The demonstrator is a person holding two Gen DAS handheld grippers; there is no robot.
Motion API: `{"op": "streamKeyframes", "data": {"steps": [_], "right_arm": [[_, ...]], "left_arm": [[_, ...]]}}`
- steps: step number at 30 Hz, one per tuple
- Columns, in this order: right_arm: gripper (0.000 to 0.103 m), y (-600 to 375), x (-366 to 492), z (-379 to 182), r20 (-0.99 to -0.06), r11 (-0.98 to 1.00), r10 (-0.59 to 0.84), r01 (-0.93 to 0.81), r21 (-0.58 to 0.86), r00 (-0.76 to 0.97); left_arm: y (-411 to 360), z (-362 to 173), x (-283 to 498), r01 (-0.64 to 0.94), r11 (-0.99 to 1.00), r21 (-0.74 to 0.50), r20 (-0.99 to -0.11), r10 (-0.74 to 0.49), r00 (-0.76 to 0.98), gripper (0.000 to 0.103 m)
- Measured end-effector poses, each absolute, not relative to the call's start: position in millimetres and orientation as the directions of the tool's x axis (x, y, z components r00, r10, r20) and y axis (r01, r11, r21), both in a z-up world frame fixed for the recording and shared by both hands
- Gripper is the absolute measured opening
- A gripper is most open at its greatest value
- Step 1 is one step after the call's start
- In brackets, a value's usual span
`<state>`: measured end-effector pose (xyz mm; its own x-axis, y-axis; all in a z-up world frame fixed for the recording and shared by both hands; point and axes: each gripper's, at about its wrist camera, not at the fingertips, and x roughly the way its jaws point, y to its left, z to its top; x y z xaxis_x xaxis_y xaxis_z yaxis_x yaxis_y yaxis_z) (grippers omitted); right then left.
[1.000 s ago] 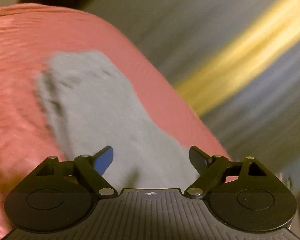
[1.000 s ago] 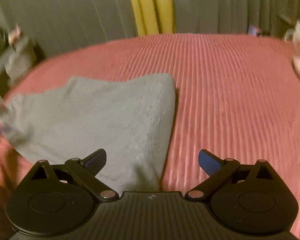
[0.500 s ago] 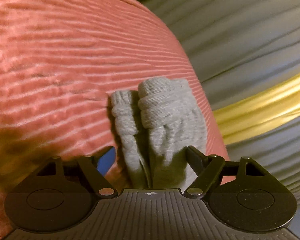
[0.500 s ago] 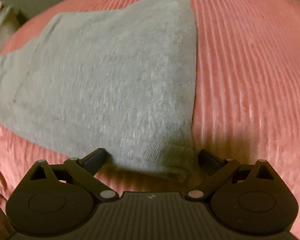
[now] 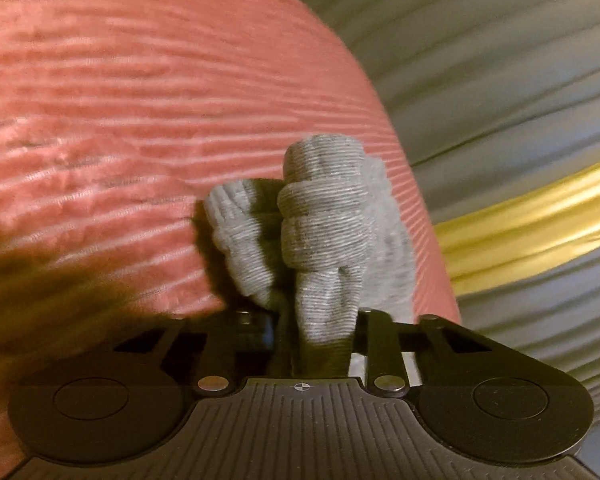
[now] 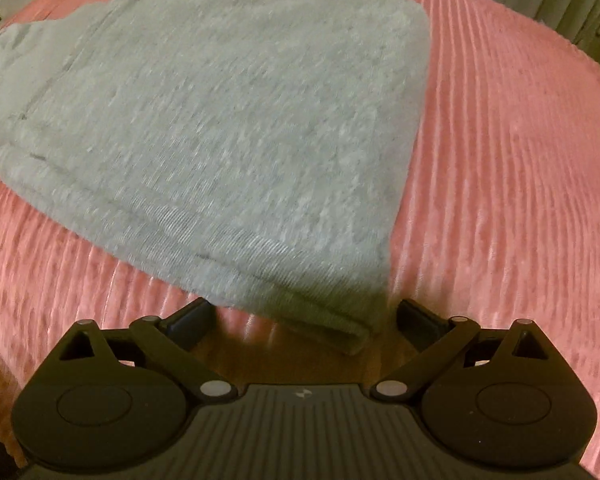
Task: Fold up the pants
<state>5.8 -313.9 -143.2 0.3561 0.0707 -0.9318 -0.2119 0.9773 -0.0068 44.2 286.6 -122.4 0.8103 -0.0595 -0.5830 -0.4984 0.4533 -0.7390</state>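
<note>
- Left gripper (image 5: 314,328), its jaws just closed, is being kept pinched on bunched grey pants (image 5: 324,216); fingertips are being hidden by cloth.
- Right gripper (image 6: 304,316) is being held wide open around the pants' corner, untouched.
- Pink bedspread (image 6: 500,160) is being blurred; no writing is being shown.

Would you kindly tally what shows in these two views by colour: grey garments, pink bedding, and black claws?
Grey: 1, the pants, its ribbed end bunched in the left claw, whose jaws have just been closing on it.
Pink: 1, the bedspread.
Black: 2, the left claw and the right claw, which stands open astride the pants' corner.
Total: 4
</note>
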Motion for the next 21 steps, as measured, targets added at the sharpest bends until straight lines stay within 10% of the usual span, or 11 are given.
{"op": "streamKeyframes", "data": {"steps": [9, 15, 21], "right_arm": [[0.099, -322.8, 19.3, -117.5, -0.908, 0.975, 0.176, -0.197, 0.107, 0.380], [0.099, -356.1, 21.0, -94.6, -0.808, 0.937, 0.344, -0.125, 0.326, 0.478], [0.099, -410.1, 13.0, -58.4, -0.625, 0.843, 0.389, 0.012, 0.538, 0.677]], "left_arm": [[200.3, -5.2, 30.7, -0.252, 0.827, -0.503, -0.422, 0.020, 0.907, 0.021], [74.3, 61.8, 13.3, 0.136, 0.953, -0.272, -0.233, -0.202, 0.951, 0.022], [-73.5, 26.7, 10.5, 0.417, 0.906, -0.069, -0.314, -0.417, 0.853, 0.022]]}}
